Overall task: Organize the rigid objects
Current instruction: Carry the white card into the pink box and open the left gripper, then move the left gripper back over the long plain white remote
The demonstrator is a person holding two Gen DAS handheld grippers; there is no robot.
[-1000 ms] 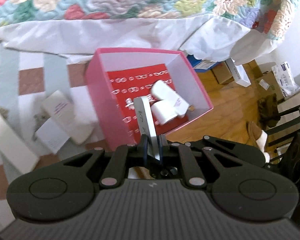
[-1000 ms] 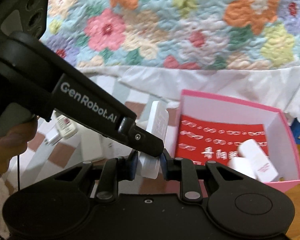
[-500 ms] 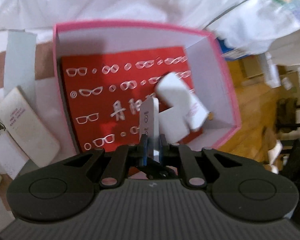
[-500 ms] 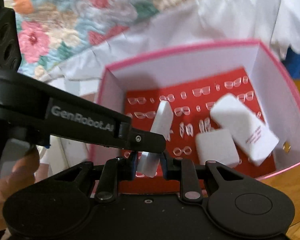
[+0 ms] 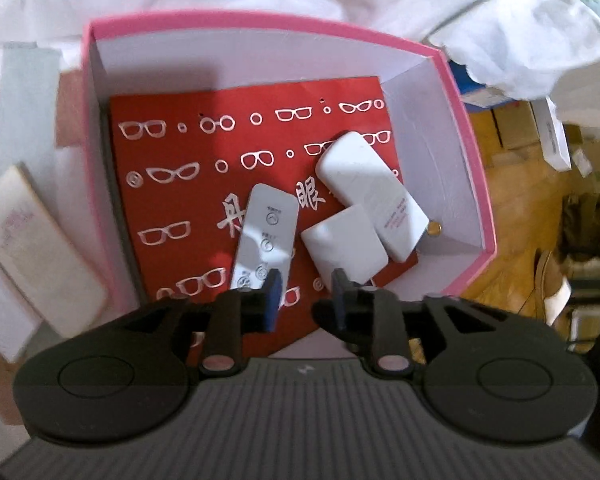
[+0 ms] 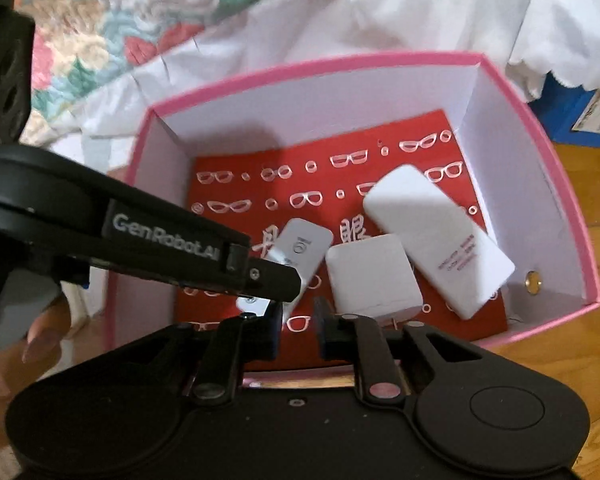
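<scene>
A pink box (image 5: 466, 128) (image 6: 540, 128) with a red glasses-print liner holds a flat white remote (image 5: 266, 236) (image 6: 300, 250), a square white block (image 5: 344, 242) (image 6: 370, 276) and a long white case (image 5: 370, 188) (image 6: 436, 236). My left gripper (image 5: 305, 294) is open and empty above the box's near edge, just over the remote's lower end. My right gripper (image 6: 298, 322) is open and empty over the same edge. The left gripper's finger (image 6: 260, 274) crosses the right wrist view and hides part of the remote.
White boxes (image 5: 40, 240) lie on the patterned mat left of the pink box. A white sheet (image 6: 380, 12) and floral quilt (image 6: 120, 12) hang behind it. Wooden floor (image 5: 512, 184) with cardboard boxes lies to the right.
Both grippers moved over the pink box and opened. The remote left the left gripper and now lies in the box. The white object once held by the right gripper is no longer in it.
</scene>
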